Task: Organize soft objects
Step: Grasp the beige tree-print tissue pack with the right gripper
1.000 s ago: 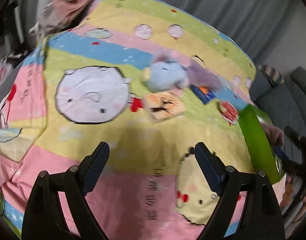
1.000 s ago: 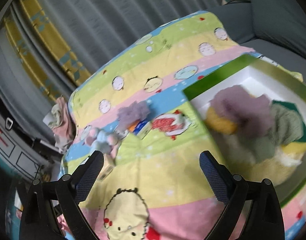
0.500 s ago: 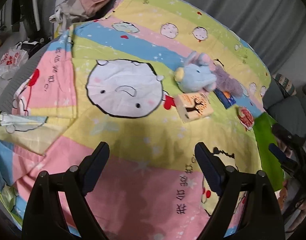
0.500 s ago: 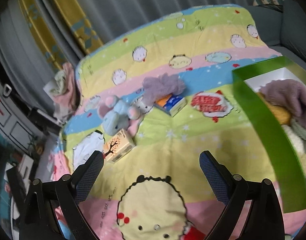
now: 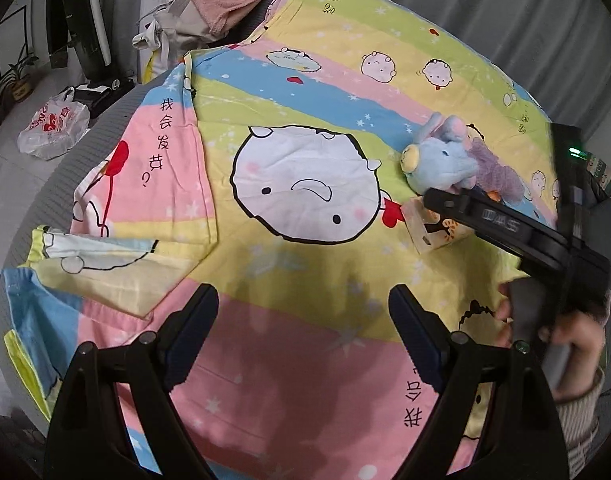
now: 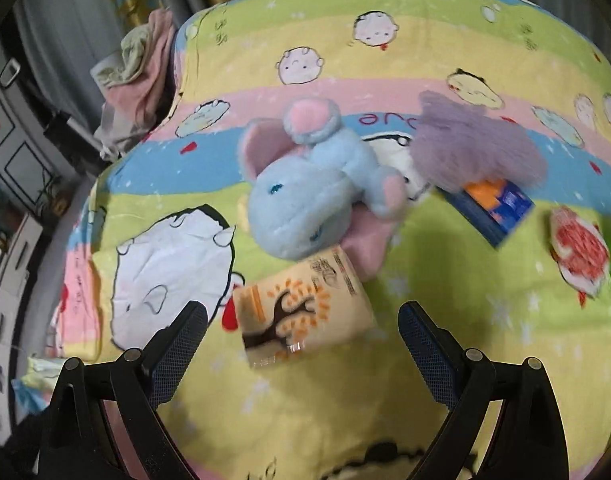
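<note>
A light blue plush elephant [image 6: 309, 196] with pink ears lies on the striped cartoon bedsheet [image 6: 445, 300]. A cream tissue pack with a tree print [image 6: 301, 316] lies just in front of it. A fluffy purple cloth [image 6: 477, 148] lies to its right, partly over a blue and orange packet [image 6: 497, 212]. My right gripper [image 6: 303, 344] is open and empty, with the tissue pack between its jaws' line. My left gripper [image 5: 303, 328] is open and empty over the pink stripe. In the left wrist view the elephant [image 5: 441, 160] is at the right, behind the right gripper's arm [image 5: 505, 228].
A pile of pink and beige clothes [image 5: 225, 4] lies at the bed's far left corner. A white plastic bag [image 5: 53, 128] lies on the floor left of the bed. A folded corner of the sheet [image 5: 105, 264] lies at the left. A red and white printed patch [image 6: 581, 252] is at the right.
My right gripper has moved forward and left, close up to the elephant and tissue pack; the green box has left its view. My left gripper has drawn back to the left.
</note>
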Tool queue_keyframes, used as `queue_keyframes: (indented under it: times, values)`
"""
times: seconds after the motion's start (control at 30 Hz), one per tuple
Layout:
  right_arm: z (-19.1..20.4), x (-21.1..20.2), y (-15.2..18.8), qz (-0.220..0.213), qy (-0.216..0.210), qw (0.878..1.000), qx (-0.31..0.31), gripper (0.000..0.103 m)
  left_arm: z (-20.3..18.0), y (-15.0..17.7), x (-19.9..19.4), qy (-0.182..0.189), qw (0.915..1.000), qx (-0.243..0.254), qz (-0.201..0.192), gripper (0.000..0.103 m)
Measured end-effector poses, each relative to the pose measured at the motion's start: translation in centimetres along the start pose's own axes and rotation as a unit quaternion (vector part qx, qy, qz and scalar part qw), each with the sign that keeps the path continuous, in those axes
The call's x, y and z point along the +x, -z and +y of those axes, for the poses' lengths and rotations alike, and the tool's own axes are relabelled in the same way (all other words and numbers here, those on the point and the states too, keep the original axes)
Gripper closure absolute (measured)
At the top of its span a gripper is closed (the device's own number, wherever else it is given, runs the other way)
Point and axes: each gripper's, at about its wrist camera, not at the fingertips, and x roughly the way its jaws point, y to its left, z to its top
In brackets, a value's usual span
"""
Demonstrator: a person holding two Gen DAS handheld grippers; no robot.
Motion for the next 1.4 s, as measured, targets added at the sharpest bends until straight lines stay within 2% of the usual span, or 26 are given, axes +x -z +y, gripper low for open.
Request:
queue_keyframes:
  times: [0.17, 0.27, 0.33, 0.4, 0.5, 0.63, 0.7, 0.83, 0.93, 1.0, 1.1, 1.33, 1.37, 1.4]
  values:
    - [1.1, 2.4, -0.1, 0.026, 0.021, 0.999, -0.03, 0.006, 0.5, -0.1, 0.0, -0.003, 1.0, 0.0, 0.005, 0.016]
    - [0.8, 3.0, 0.1, 0.015, 0.035, 0.999, -0.026, 0.007, 0.8, -0.1, 0.0, 0.002, 0.9999, -0.007, 0.007, 0.016]
    - [0.2, 2.7, 0.2, 0.009, 0.037, 0.999, -0.01, 0.021, 0.8, -0.1, -0.1, 0.003, 0.9999, -0.009, 0.006, 0.016]
    - [-0.3, 1.9, 0.3, 0.01, 0.037, 0.999, 0.0, 0.021, 0.8, -0.1, -0.1, 0.002, 0.9999, -0.011, 0.006, 0.016]
    - [-1.1, -0.4, 1.2, 0.011, 0.001, 1.0, 0.017, 0.021, 0.5, 0.1, 0.0, 0.007, 0.9999, -0.011, 0.009, 0.016]
    - [-1.9, -4.2, 3.4, 0.02, 0.004, 0.999, 0.031, 0.021, -0.4, 0.6, 0.1, 0.015, 0.9998, -0.004, 0.015, 0.016]
    - [-2.3, -5.6, 4.8, 0.039, -0.002, 0.999, 0.036, 0.021, -0.9, 0.9, 0.4, 0.017, 0.9997, 0.001, 0.019, 0.016]
    - [-3.6, -6.6, 7.5, 0.065, -0.013, 0.995, 0.07, 0.02, -2.2, 1.8, 1.1, 0.022, 0.9992, 0.01, 0.033, 0.016]
    - [-4.4, -6.1, 9.0, 0.078, 0.003, 0.994, 0.072, 0.017, -3.2, 2.3, 1.5, 0.025, 0.9987, 0.019, 0.041, 0.016]
    - [-5.1, -6.0, 9.3, 0.077, 0.01, 0.994, 0.078, 0.013, -3.9, 2.7, 1.6, 0.026, 0.9983, 0.028, 0.043, 0.016]
    - [-5.5, -6.9, 9.4, 0.068, 0.001, 0.994, 0.081, 0.012, -4.5, 3.2, 1.5, 0.031, 0.998, 0.034, 0.043, 0.016]
    - [-7.5, -9.3, 8.9, 0.027, -0.035, 0.993, 0.106, 0.014, -6.9, 4.4, 1.5, 0.1, 0.9927, 0.038, 0.056, 0.018]
    - [-7.6, -9.5, 8.9, 0.023, -0.035, 0.994, 0.104, 0.017, -7.4, 4.6, 1.4, 0.116, 0.9906, 0.042, 0.059, 0.02]
    - [-7.7, -9.7, 8.8, 0.016, -0.034, 0.994, 0.1, 0.03, -7.9, 4.9, 1.5, 0.129, 0.9887, 0.044, 0.063, 0.021]
